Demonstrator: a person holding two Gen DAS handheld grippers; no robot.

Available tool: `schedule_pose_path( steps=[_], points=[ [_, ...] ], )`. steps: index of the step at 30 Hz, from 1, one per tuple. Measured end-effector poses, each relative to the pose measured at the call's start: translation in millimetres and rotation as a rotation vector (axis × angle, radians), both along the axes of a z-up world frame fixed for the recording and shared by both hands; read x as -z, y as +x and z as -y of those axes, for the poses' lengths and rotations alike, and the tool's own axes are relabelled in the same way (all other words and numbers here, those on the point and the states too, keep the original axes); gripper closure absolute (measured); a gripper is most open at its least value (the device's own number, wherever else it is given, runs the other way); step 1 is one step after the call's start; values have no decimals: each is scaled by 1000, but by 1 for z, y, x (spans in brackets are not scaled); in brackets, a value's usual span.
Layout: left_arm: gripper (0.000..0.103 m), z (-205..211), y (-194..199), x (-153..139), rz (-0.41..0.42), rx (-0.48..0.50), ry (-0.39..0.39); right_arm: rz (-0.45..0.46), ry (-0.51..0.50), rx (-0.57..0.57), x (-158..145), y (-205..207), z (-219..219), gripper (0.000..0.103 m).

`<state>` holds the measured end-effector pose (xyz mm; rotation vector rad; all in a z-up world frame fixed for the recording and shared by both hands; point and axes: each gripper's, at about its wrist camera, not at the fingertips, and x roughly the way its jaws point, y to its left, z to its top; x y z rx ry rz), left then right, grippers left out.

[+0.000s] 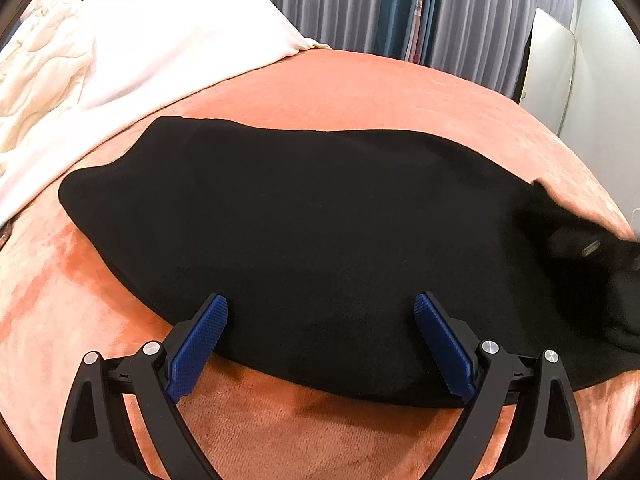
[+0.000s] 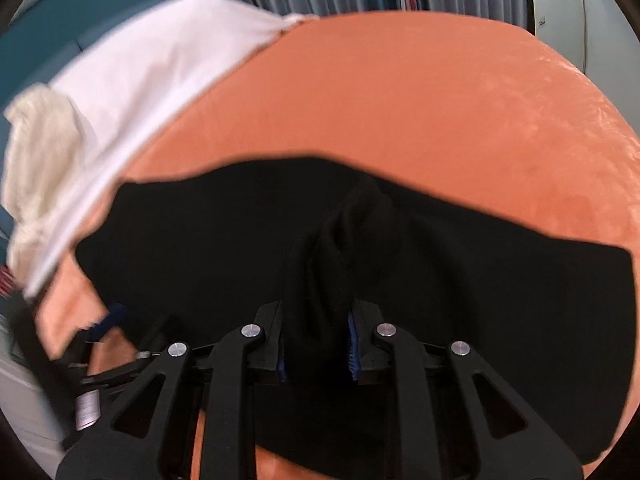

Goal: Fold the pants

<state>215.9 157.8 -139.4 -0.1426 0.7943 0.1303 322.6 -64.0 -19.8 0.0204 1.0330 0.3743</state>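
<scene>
A: Where are the black pants (image 1: 304,232) rn?

B: Spread flat across the orange plush bedspread (image 1: 360,92), long dark shape running left to right in the left wrist view. Near edge sits just past the left gripper (image 1: 321,308).

A: Left gripper state?

B: Fingers wide apart, blue pads (image 1: 198,346) bare, nothing btwn them. It's low over the near edge of the pants, tips over the fabric; can't tell if they touch.

A: And the right gripper (image 2: 316,344)?

B: Clamped on a bunched ridge of the pants (image 2: 460,264). Fabric fills the gap btwn the fingers and rises in a fold running fwd from them. Only slivers of blue pad (image 2: 352,350) show.

A: Anything else around?

B: White sheet (image 1: 168,48) w/ a cream quilted blanket (image 1: 36,72) at far left of the bed, grey curtains (image 1: 340,4) behind. Right view's blurry at the left edge, but the left gripper (image 2: 112,320) shows there beside the pants
</scene>
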Motion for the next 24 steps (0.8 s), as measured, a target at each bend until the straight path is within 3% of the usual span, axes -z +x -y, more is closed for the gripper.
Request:
schedule_pose_path(
  steps=[6,9,11,12,16,22,24],
  points=[
    [10,-3,1,0,11,2,-19,26,-74,-17,7,-14,-21,80],
    [10,-3,1,0,11,2,-21,43,-101,-50,8,-17,-20,67],
    [10,-6,0,0,17,4,-38,64,-115,-63,4,-24,-23,44],
    [10,-7,0,0,21,5,-46,76,-123,-69,3,-28,-27,39],
    [10,-9,2,-1,24,6,-58,109,-240,-79,14,-33,-39,50],
    [10,-20,-3,-4,69,12,-159,109,-247,-41,14,-28,-41,88],
    [10,-26,-7,-5,93,14,-212,112,-236,-27,7,-28,-46,90]
  ],
)
